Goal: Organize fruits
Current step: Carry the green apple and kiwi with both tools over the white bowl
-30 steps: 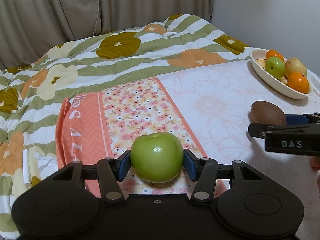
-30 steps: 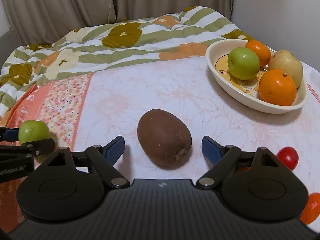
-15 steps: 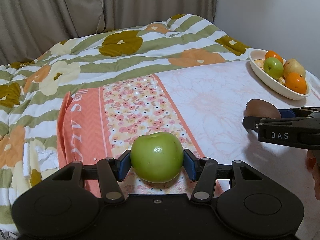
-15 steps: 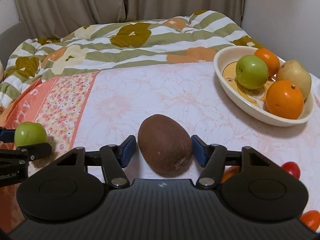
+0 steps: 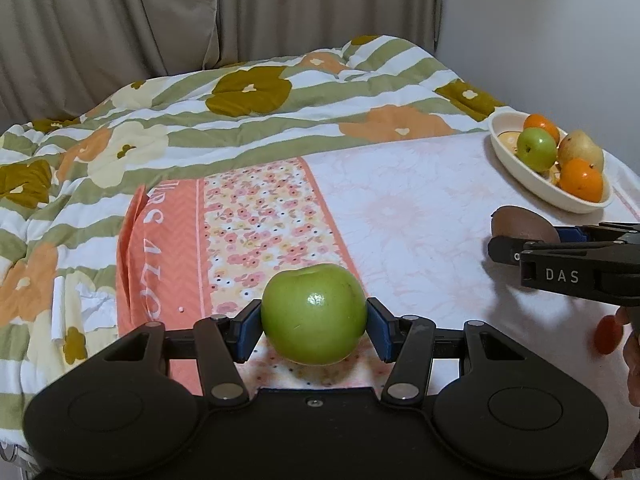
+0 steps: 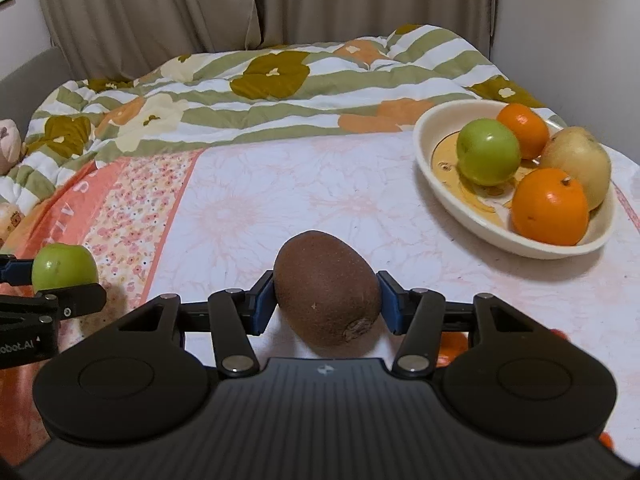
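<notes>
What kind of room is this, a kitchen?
More likely a bedroom: the fruit bowl sits on a bed with a floral striped quilt, and closed curtains hang behind it. No counter or sink shows.

Your green apple sits stem end up, smooth and shiny, pinched on both sides between blue pads, just above the flowered cloth. Your kiwi is brown and fuzzy, lying on its side with the blossom end toward you, blue pads closing against its flanks, low over the pale sheet. To the right, the cream oval bowl already carries a second green apple, two oranges, and a yellowish pear, all crowded together and touching.
</notes>
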A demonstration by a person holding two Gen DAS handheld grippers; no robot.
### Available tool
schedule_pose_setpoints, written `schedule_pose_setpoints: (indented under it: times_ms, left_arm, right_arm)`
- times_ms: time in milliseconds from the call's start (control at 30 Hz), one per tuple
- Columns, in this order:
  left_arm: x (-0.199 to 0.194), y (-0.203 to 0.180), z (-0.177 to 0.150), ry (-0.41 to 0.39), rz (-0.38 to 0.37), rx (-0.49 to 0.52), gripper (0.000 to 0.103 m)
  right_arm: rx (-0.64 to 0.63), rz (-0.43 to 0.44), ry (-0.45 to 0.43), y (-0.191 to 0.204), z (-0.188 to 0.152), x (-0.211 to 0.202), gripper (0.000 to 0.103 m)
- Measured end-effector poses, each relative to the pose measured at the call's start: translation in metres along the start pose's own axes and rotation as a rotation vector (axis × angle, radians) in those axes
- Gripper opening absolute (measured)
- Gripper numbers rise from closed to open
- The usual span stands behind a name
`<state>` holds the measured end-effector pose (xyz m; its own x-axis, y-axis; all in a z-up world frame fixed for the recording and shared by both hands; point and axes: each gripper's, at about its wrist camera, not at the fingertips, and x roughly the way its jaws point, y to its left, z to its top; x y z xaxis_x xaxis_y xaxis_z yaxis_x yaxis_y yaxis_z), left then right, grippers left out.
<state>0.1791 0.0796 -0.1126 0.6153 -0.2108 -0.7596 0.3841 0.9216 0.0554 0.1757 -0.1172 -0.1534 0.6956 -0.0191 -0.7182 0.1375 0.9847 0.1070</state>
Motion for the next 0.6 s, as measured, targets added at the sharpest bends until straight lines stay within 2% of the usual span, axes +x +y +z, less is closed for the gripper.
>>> schedule_pose_setpoints:
  times_ms: [267,600]
  left_arm:
    - [-0.022,-0.028,0.015,-0.023,-0.001,-0.020,0.059]
    - [-0.037,-0.082,0.057,-0.072,-0.021,-0.021,0.059]
  right_arm:
    - [0.007,0.027,-0.031,-0.028,0.016,-0.034,0.068]
    - [0.018,0.032,-0.068,-0.092,0.055,-0.068,0.068]
